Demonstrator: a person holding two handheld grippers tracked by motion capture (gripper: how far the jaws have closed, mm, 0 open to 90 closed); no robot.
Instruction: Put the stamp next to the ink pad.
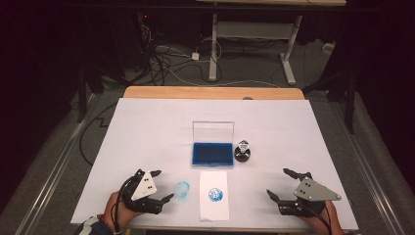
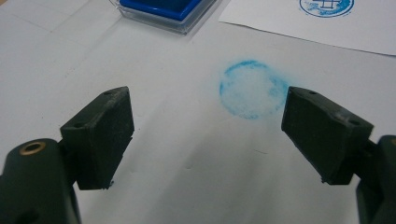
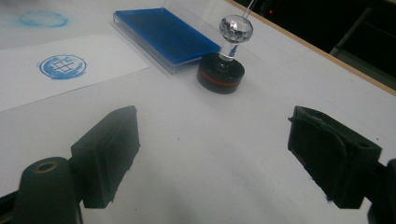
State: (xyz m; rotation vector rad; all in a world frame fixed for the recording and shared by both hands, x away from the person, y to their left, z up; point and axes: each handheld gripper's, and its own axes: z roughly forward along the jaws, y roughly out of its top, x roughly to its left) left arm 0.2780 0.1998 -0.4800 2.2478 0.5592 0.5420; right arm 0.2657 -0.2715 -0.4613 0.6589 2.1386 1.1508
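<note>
A blue ink pad [image 1: 213, 152] in a clear case with its lid raised sits mid-table; it also appears as the ink pad [image 3: 166, 33] and ink pad [image 2: 166, 9]. To its right stands a round black stamp [image 1: 242, 151] with a crystal knob, the stamp [image 3: 221, 70]. A white paper slip [image 1: 214, 195] carries a blue round print [image 3: 62, 66]. A smudged blue ring [image 2: 253, 88] marks the table sheet beside it. My left gripper [image 1: 162, 185] stands open just left of that ring. My right gripper [image 1: 282, 183] stands open at the front right, nothing between its jaws.
A white sheet [image 1: 147, 132] covers the wooden table [image 1: 210, 92]. Beyond the far edge are another table's legs [image 1: 213, 49] and loose cables [image 1: 166, 58] on the floor. A person's hands hold both grippers at the near edge.
</note>
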